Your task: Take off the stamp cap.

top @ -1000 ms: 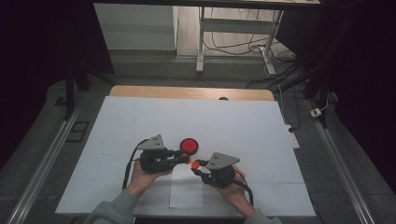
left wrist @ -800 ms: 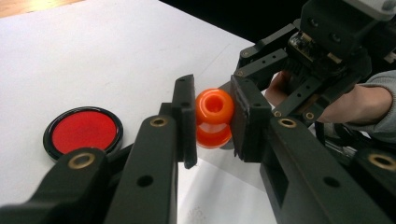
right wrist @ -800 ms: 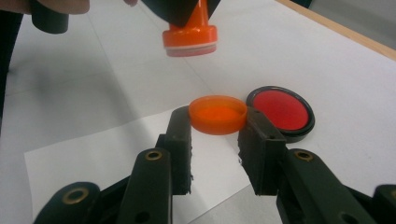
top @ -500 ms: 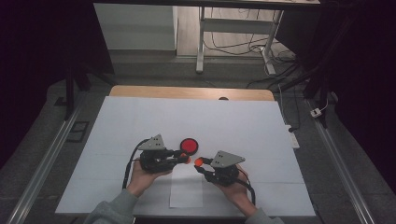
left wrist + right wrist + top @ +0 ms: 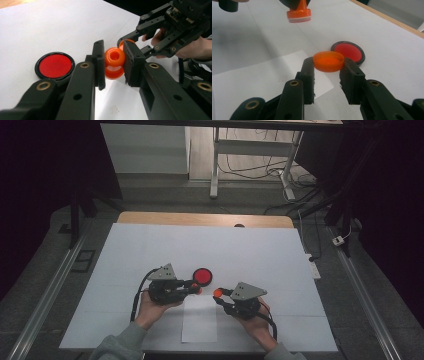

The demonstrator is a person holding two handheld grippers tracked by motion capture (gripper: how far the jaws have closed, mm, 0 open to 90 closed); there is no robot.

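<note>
Pulled apart now: orange stamp (image 5: 114,62) clamped in left hand-held gripper (image 5: 113,63), its orange cap (image 5: 328,61) pinched by right hand-held gripper (image 5: 327,65).

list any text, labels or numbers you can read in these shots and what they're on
None can be read.
A faint round mark on the white paper sheet is too blurred to read.
The orange stamp, the orange cap and the red ink pad show no lettering.
</note>
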